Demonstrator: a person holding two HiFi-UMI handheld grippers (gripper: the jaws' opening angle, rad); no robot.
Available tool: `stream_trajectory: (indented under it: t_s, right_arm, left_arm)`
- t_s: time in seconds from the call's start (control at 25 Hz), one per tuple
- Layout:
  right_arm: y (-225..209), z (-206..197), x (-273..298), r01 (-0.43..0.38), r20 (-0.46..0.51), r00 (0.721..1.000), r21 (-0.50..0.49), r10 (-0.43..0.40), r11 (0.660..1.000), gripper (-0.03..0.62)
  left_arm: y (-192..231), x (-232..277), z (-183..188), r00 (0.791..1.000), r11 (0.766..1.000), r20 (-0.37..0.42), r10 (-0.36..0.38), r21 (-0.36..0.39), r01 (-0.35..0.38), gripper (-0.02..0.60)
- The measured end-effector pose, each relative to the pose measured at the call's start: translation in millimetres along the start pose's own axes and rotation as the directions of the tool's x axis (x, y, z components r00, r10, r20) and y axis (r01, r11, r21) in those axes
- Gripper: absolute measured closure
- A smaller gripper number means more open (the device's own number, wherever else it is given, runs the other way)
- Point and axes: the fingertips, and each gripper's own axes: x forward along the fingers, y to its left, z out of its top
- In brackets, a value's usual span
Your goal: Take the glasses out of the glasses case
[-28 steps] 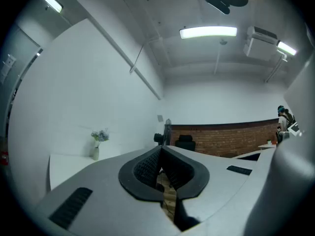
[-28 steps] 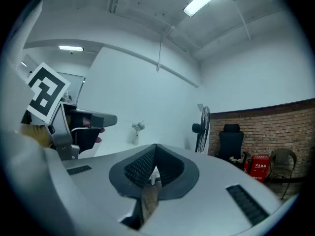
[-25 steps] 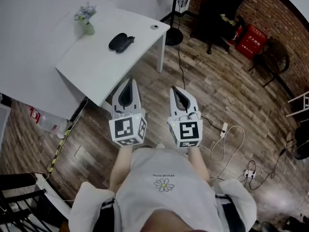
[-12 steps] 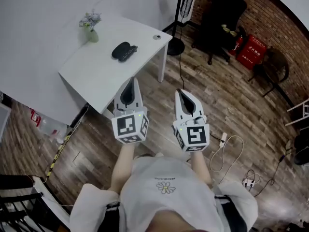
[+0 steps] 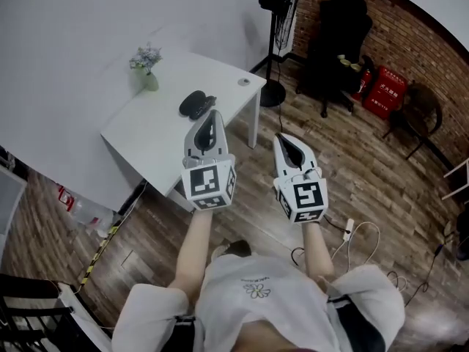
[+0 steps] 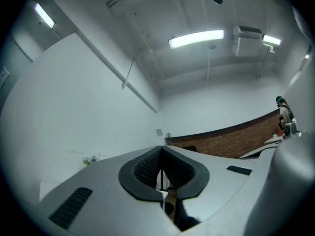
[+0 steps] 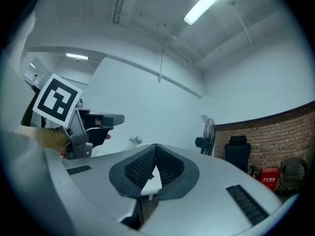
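Left hand-held gripper and right hand-held gripper: jaws together, nothing between them. Head view shows the glasses case lying on the table near its right edge; left gripper view shows mainly wall and ceiling. Since one second ago, both grippers have risen toward the table

Black glasses case, white table
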Motion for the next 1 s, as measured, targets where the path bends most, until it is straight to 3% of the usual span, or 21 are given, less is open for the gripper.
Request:
stream_trajectory:
  t_s: [0.16, 0.36, 0.52, 0.76, 1.0]
  right_arm:
    - [-0.5, 2.4, 17.3, -0.010, 0.024, 1.000, -0.017, 0.010, 1.000, 0.585]
    - [-4.4, -23.2, 31.3, 0.011, 0.002, 1.000, 0.033, -0.011, 0.999, 0.585]
    - [-23.0, -47.3, 67.2, 0.018, -0.022, 1.000, 0.019, -0.017, 1.000, 0.585]
    - [-60.4, -74.5, 170.7, 0.025, -0.033, 0.999, 0.005, -0.025, 1.000, 0.585]
    - [-70.8, -101.9, 320.9, -0.039, -0.095, 0.995, 0.027, 0.041, 0.999, 0.585]
  left_arm:
    - [15.8, -2.1, -22.5, 0.997, 1.000, -0.068, 0.025, 0.012, -0.024, 0.566]
    - [34.3, -3.2, -69.3, 0.987, 0.999, -0.158, 0.034, 0.041, -0.028, 0.566]
    - [63.5, 29.4, -115.8, 0.978, 0.998, -0.199, 0.060, 0.019, -0.057, 0.566]
    - [124.4, 108.7, -163.7, 0.969, 0.984, -0.172, 0.178, 0.063, -0.169, 0.566]
    - [179.9, 198.4, -200.8, 0.967, 0.981, -0.196, 0.165, 0.130, -0.141, 0.566]
